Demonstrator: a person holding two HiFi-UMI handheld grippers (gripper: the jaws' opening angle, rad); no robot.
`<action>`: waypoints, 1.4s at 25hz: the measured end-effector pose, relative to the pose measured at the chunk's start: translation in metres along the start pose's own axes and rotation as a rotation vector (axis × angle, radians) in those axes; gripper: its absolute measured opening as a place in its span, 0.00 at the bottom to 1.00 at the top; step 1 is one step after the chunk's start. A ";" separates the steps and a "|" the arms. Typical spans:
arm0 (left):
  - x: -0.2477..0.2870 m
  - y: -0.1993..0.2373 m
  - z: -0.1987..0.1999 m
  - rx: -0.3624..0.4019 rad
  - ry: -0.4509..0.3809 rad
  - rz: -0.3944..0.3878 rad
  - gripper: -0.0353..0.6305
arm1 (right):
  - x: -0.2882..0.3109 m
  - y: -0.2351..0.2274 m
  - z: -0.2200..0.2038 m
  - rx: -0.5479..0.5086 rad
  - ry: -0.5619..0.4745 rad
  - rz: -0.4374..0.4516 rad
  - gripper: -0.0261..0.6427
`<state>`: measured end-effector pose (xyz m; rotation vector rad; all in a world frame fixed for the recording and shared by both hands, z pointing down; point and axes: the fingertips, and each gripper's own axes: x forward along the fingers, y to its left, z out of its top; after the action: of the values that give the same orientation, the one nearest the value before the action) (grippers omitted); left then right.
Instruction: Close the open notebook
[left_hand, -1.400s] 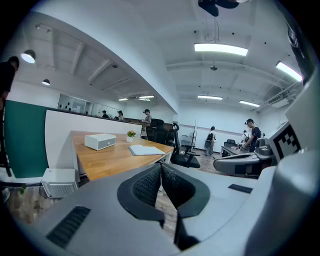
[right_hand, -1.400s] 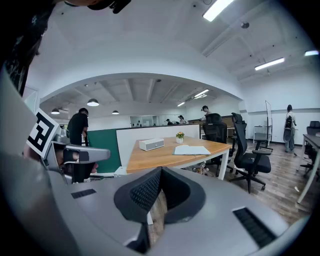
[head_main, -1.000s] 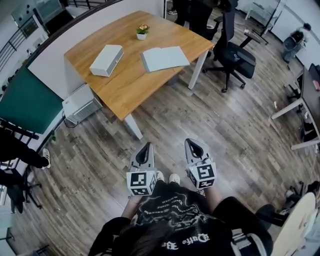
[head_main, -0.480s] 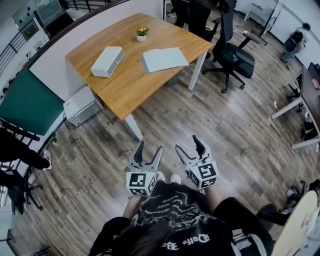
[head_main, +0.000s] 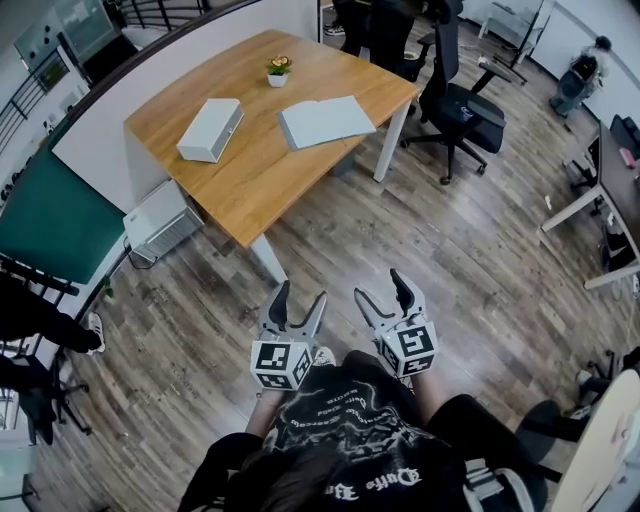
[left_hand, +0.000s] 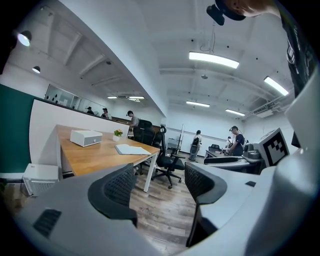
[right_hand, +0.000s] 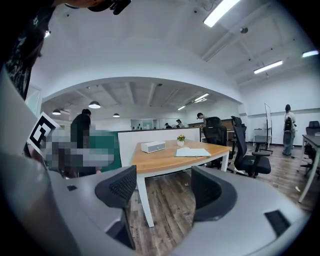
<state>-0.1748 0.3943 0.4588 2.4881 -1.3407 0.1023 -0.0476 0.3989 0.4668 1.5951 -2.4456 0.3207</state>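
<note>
Over on the wooden table (head_main: 250, 185), well apart from both grippers, the notebook (head_main: 325, 120) lies open and flat near the right-hand end. A white box (head_main: 211, 130) sits to its left and a little potted plant (head_main: 278, 69) is further back by the far edge. The left gripper (head_main: 300, 296) and right gripper (head_main: 380, 288) are held side by side low in front of the person, over the wood floor (head_main: 450, 260), both pointing toward the table. Both pairs of jaws have just been opening and stand wide apart with nothing gripped (only floor and table show through the gaps). A black office chair (head_main: 462, 100) sits just beside the table's right end.
</note>
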 end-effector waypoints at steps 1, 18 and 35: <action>0.001 0.003 0.000 0.005 0.004 0.000 0.54 | 0.002 0.000 -0.001 0.003 0.004 -0.004 0.54; 0.083 0.040 0.015 -0.024 0.023 0.067 0.54 | 0.078 -0.046 0.008 -0.024 0.078 0.078 0.53; 0.231 0.058 0.032 -0.099 0.053 0.212 0.54 | 0.204 -0.154 0.045 -0.087 0.087 0.265 0.51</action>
<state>-0.0958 0.1696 0.4900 2.2411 -1.5438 0.1446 0.0105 0.1475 0.4931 1.1977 -2.5657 0.3119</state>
